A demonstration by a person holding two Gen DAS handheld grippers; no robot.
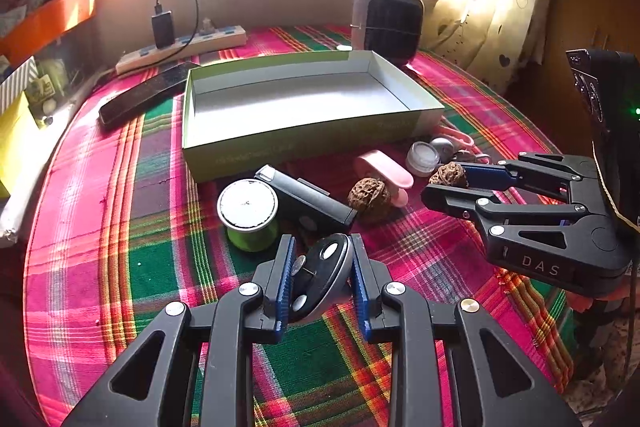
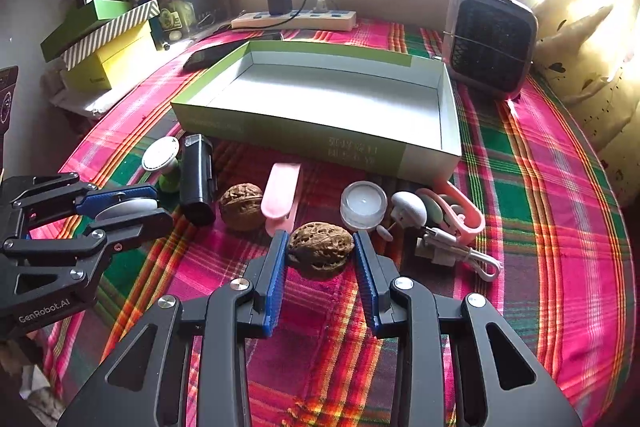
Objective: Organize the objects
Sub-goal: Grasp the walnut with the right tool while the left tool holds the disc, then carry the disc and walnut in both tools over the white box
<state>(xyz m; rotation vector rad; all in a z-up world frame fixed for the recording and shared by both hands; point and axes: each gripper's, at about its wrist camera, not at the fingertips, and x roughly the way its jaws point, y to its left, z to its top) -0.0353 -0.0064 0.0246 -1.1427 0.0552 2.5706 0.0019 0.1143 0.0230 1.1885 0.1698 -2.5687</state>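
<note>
Plaid tablecloth [image 2: 552, 211] across whole frame. Open cardboard box [image 2: 451, 115], upper centre, nothing inside. Black fan heater [image 2: 492, 47], upper right. Left gripper [image 1: 322, 267], bottom centre of left view, clenched on round black-and-grey disc [image 1: 320, 277], tilted on edge. Right gripper [image 2: 320, 247], bottom centre of right view, grasping walnut [image 2: 320, 245] touching cloth. Below box: black battery pack [image 2: 197, 183], second walnut [image 2: 241, 206], pink clip [image 2: 282, 193], small clear jar [image 2: 363, 205].

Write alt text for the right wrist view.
The right gripper is closed on a walnut lying on a plaid cloth. Behind it sits an empty open box, with a second walnut and small items along its front; the left gripper holds a round disc.
</note>
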